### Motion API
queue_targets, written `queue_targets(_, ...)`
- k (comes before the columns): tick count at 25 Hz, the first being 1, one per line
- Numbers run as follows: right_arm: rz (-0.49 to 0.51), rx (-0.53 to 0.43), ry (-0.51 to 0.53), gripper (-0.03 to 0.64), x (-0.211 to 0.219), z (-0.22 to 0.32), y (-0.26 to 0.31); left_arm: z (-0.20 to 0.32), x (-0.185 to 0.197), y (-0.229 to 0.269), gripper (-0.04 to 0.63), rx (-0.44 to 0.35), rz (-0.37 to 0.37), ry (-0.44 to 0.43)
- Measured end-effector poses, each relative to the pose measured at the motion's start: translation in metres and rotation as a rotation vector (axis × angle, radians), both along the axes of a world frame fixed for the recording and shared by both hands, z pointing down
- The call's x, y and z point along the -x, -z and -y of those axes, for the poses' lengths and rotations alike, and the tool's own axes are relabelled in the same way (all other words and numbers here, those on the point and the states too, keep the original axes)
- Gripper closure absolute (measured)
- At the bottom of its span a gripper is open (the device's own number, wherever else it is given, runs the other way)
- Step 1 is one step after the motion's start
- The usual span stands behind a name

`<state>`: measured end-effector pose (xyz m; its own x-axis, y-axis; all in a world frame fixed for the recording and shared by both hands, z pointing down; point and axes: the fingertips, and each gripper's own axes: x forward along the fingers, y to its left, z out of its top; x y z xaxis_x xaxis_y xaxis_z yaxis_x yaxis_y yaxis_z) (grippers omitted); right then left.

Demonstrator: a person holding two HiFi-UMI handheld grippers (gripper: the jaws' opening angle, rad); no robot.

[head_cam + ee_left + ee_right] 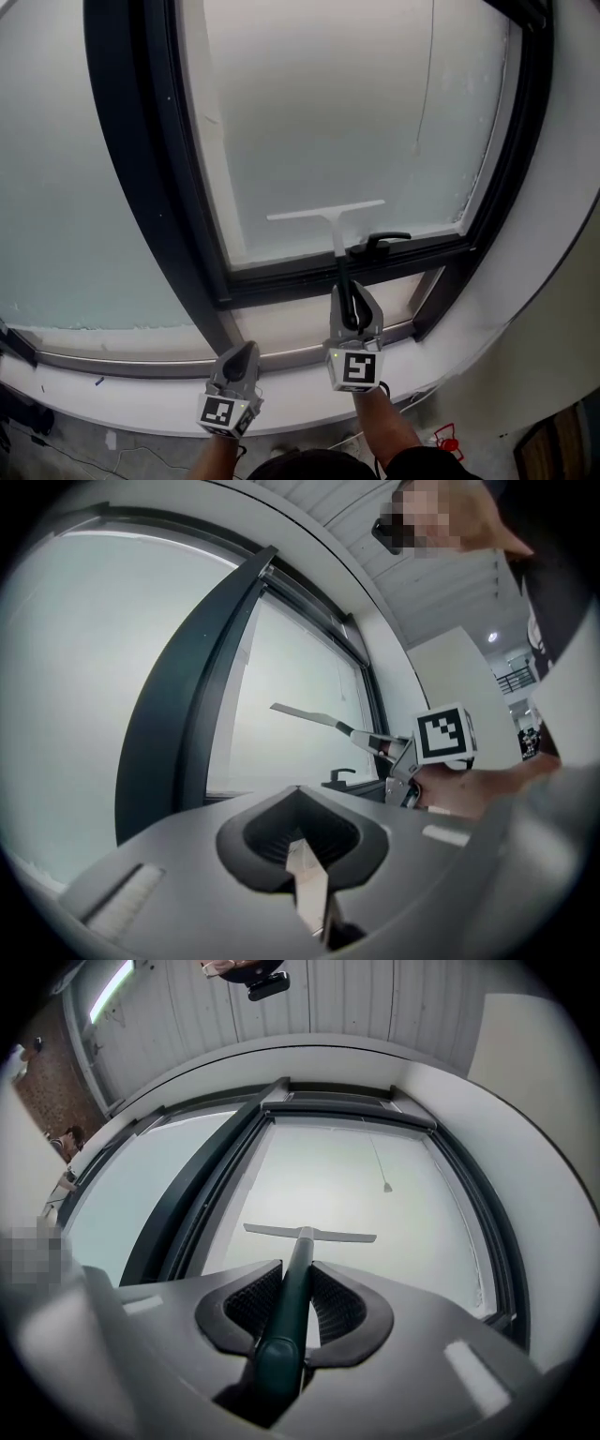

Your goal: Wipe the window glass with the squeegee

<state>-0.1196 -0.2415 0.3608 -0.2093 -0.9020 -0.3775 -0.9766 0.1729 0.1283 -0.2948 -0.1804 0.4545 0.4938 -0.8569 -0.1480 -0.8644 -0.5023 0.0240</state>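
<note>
1. Your right claw is clamped on the dark green handle of the squeegee. The handle runs straight up between the two ribbed pads.
2. Your left claw is closed on itself with nothing in it. It hangs below and to the left of the right one, over the white sill.
3. The squeegee is T-shaped, with a pale, thin, straight blade on a pale neck that darkens into the green grip. The blade lies level, low on the window glass and just above the bottom of the dark frame. The black window handle sits right below it. From your head view the blade looks laid on the pane, though actual contact is hard to tell.
4. The glass is milky and evenly frosted, with a thin cord hanging down its right half.
5. Count: one squeegee, two claws, one window handle and one cord. There are two panes, the one you are on and a second pane to the left beyond the thick dark post.
</note>
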Motion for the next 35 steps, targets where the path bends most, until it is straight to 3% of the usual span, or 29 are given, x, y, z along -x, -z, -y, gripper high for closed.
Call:
queue_targets(8,0.013,-0.117,0.023,0.518,-0.042,0.019,0.077,0.012,-0.034,0.031,0.597,-0.059,-0.026,0.031)
queue_targets(14,0.034,-0.261,0.051,0.518,-0.047,0.041,0.162,0.018,-0.056,0.066,0.597,-0.157,-0.010,0.044)
queue_targets(19,0.032,-0.360,0.062,0.518,-0.040,0.058,0.219,0.024,-0.058,0.069,0.597,-0.176,0.015,0.075)
queue_targets(29,0.033,-0.436,0.028,0.518,-0.035,0.081,0.277,0.033,-0.063,0.082,0.597,-0.228,0.042,0.076)
queue_targets(35,0.066,-0.384,0.044,0.518,-0.034,0.097,0.276,0.029,-0.060,0.086,0.597,-0.229,0.031,0.080)
